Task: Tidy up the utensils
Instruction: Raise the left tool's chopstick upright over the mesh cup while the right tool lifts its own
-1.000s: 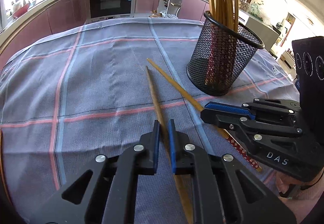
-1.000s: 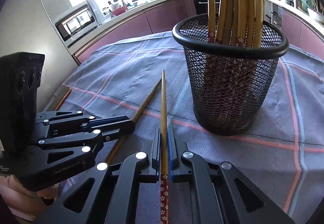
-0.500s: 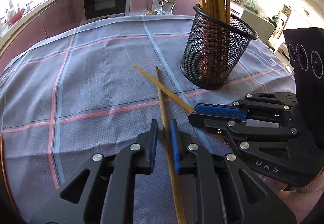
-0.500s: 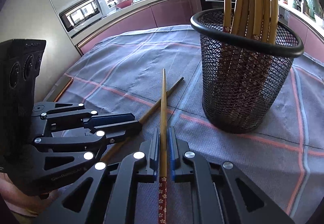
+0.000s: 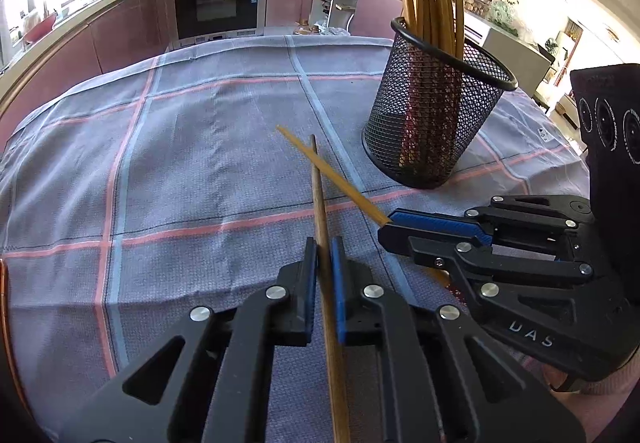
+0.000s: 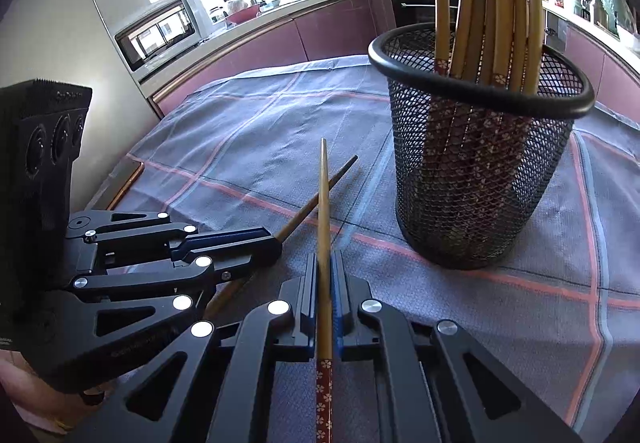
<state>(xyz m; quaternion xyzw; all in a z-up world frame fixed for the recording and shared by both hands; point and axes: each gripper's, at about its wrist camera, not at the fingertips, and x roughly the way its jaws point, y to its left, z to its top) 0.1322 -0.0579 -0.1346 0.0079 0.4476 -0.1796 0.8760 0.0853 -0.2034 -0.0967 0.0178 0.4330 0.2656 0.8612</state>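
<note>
Now two chopsticks are held up over the cloth [image 5: 168,163], one in each gripper. The left gripper [image 5: 324,263] is clamped on a dark chopstick [image 5: 319,195]. The right gripper [image 6: 325,275] is clamped on a light chopstick [image 6: 324,203] with a red flowered end. Both grippers are also seen from the side: the right gripper [image 5: 386,229] in the left view, the left gripper [image 6: 276,245] in the right view.

The two sticks are crossed near their thin tips, a little to the left of the cup [image 5: 434,123]. In the left view the light chopstick [image 5: 332,173] is seen lying across the dark one. In the right view the dark chopstick [image 6: 320,199] is seen passing behind the light one. Whether they touch at the cross cannot be told.

The cup [image 6: 476,179] is a black mesh one, and it is stood upright on the cloth, near the grippers and just ahead of them. It is filled with many more chopsticks [image 6: 496,3], set with their thin ends up and their red flowered ends down inside the mesh.

A bit of a hand [image 6: 24,399] is seen under the left gripper.
</note>
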